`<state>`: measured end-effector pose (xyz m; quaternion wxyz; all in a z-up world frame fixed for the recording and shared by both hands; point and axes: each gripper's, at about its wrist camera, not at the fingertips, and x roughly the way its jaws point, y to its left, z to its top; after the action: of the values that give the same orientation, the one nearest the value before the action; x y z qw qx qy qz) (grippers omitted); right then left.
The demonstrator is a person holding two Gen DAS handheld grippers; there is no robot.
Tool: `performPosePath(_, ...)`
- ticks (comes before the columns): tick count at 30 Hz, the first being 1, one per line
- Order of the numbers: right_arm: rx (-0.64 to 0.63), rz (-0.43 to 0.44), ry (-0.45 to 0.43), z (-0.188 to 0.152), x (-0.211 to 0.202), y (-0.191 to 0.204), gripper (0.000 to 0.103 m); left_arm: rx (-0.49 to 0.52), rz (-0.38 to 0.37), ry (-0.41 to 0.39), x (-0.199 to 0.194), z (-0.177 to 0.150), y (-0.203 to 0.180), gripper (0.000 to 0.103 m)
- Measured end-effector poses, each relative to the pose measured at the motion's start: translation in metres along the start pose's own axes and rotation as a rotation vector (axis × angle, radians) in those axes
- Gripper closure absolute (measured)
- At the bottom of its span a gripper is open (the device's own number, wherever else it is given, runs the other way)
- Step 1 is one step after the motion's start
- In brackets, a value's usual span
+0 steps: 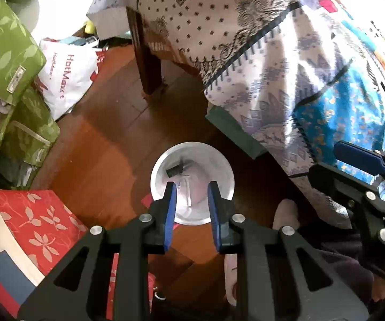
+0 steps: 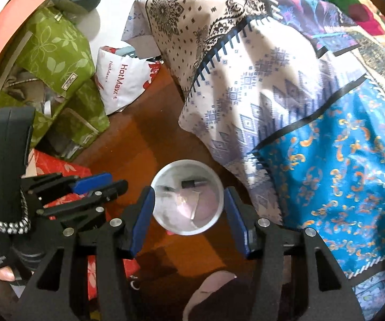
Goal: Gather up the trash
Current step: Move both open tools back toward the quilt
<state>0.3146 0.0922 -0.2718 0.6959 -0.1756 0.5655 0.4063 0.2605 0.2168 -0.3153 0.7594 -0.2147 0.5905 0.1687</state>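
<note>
Right wrist: white bin [image 2: 214, 184] upright, open-topped.

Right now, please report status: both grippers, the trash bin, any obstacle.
Left gripper open, empty, above white bin. Right gripper open, empty, also above it. Small trash pieces inside the bin. Patterned cloth hangs close beside; bin mouth unblocked.

"HotMax" in red lettering, twice, on the white plastic bag [image 1: 66, 77] by the wall.
</note>
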Motion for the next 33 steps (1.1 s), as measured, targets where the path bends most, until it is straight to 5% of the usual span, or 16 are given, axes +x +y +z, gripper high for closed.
performPosePath(15,-0.022,-0.038,-0.176,-0.026,-0.091,0.007,0.053,0.101,-0.004,-0.26,-0.126,-0.027,-0.042,0.08)
performPosePath(33,0.01,-0.208,-0.632,-0.098,-0.276,-0.006,0.053,0.223,-0.094,-0.611,-0.275,-0.073,-0.122,0.071)
